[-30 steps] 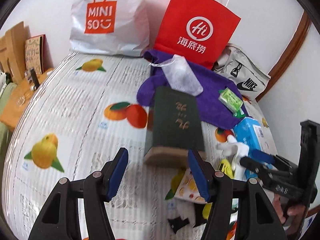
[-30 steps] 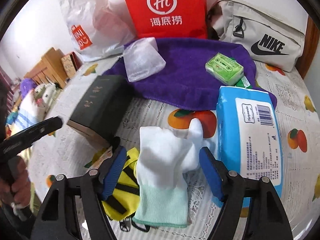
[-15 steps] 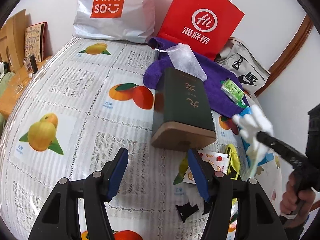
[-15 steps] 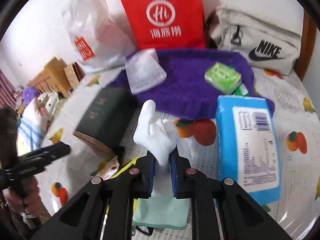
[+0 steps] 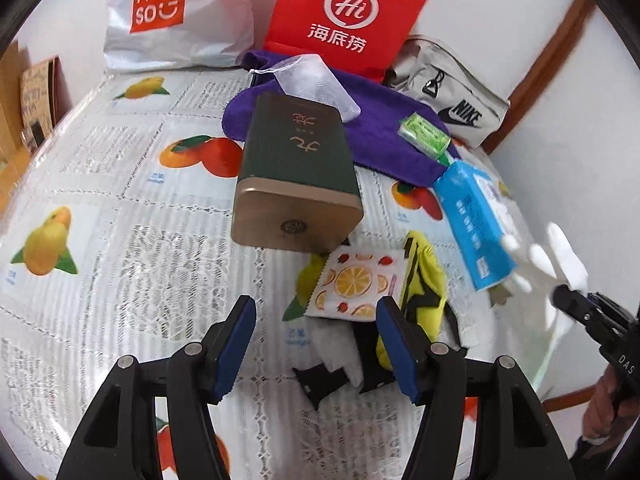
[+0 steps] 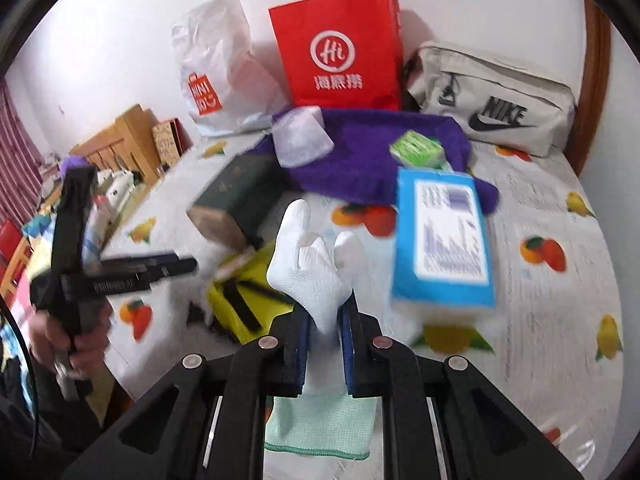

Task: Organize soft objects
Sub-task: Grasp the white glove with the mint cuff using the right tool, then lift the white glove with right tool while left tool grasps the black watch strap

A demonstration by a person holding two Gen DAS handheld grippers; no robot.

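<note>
left of the dark green box (image 5: 298, 176) the fruit-print table (image 5: 120, 184) lies open for a pass. to its right the way is crowded: purple towel (image 5: 380, 140), blue tissue pack (image 5: 474, 216), fruit-print packet (image 5: 352, 282) and yellow pouch (image 5: 424, 284) lie close together. bags line the back wall.

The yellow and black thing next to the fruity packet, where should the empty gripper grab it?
Probably the top bulge of the yellow and black pouch. It lies limp on the tablecloth, partly under the fruit-print packet, so its right half is freer. The open left gripper should come from above and pinch across its narrow width.
</note>
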